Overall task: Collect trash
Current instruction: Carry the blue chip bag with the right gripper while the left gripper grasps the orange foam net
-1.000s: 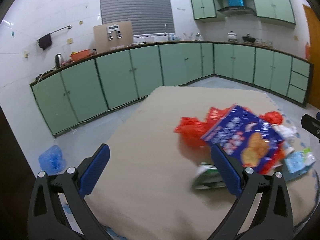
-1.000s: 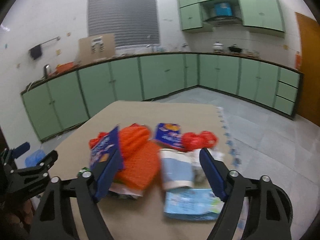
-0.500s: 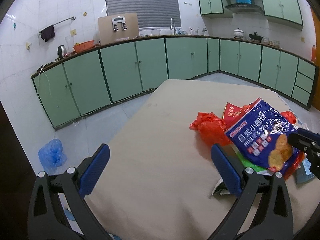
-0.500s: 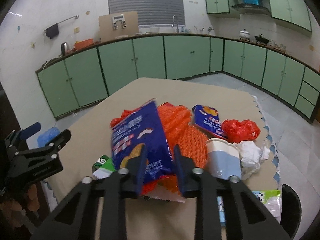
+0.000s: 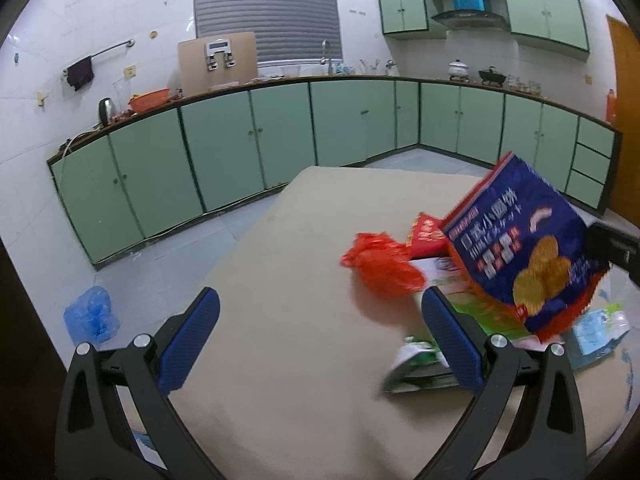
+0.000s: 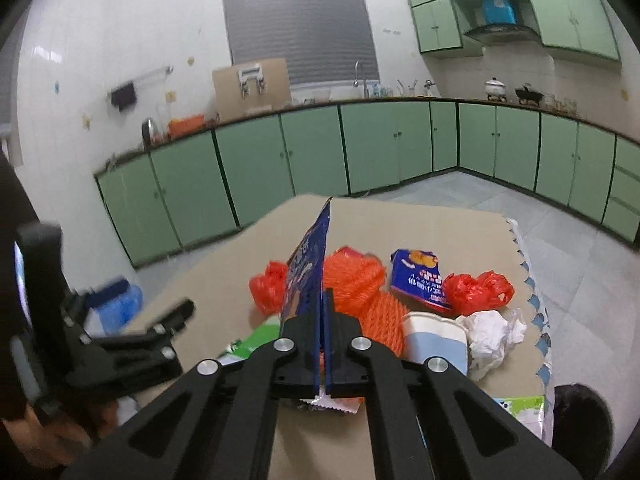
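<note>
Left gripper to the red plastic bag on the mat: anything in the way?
Nothing visible. The left gripper is open and holds nothing, and only bare mat lies between it and the red plastic bag. The blue biscuit bag, held in the right gripper, hangs to the right of that path.

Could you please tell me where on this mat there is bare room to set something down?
The mat is bare on the left, between the open left tongs and the red bag, and at its far end toward the green cabinets. The right side is crowded: orange netting, paper cup, crumpled tissue, wrappers.
</note>
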The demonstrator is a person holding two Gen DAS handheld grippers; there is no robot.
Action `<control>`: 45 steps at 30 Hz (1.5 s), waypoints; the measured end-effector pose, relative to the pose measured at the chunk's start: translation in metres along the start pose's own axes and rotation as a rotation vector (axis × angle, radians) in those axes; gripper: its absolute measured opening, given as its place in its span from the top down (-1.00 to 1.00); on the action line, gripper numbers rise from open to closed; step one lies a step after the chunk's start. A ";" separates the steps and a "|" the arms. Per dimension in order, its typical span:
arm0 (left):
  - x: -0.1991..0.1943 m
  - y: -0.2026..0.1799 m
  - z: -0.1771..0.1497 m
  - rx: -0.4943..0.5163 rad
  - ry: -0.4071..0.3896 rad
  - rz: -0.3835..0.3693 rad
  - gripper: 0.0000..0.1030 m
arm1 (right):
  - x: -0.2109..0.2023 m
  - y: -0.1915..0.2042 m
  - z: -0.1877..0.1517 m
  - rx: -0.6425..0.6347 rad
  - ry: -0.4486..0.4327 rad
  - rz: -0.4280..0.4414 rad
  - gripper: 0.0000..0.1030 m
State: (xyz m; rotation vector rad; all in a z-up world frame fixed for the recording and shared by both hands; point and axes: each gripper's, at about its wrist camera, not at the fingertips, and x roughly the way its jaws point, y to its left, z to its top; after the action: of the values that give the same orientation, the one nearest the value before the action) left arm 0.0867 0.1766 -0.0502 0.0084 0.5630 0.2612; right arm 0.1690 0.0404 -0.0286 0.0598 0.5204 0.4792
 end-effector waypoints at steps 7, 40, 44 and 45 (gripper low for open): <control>-0.005 -0.041 0.006 0.028 -0.013 -0.098 -0.90 | -0.037 -0.032 0.009 0.026 -0.070 -0.095 0.98; 0.039 -0.166 0.014 0.154 -0.006 -0.251 -0.20 | -0.061 -0.131 -0.022 0.144 -0.043 -0.294 0.98; 0.046 -0.161 0.017 0.115 0.013 -0.283 0.38 | -0.058 -0.133 -0.025 0.152 -0.031 -0.299 0.98; 0.046 -0.160 0.018 0.107 0.010 -0.281 0.45 | -0.057 -0.133 -0.024 0.153 -0.031 -0.300 0.98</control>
State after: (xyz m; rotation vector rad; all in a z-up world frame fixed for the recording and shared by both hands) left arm 0.1722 0.0347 -0.0723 0.0308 0.5802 -0.0424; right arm 0.1702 -0.1057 -0.0461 0.1332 0.5250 0.1448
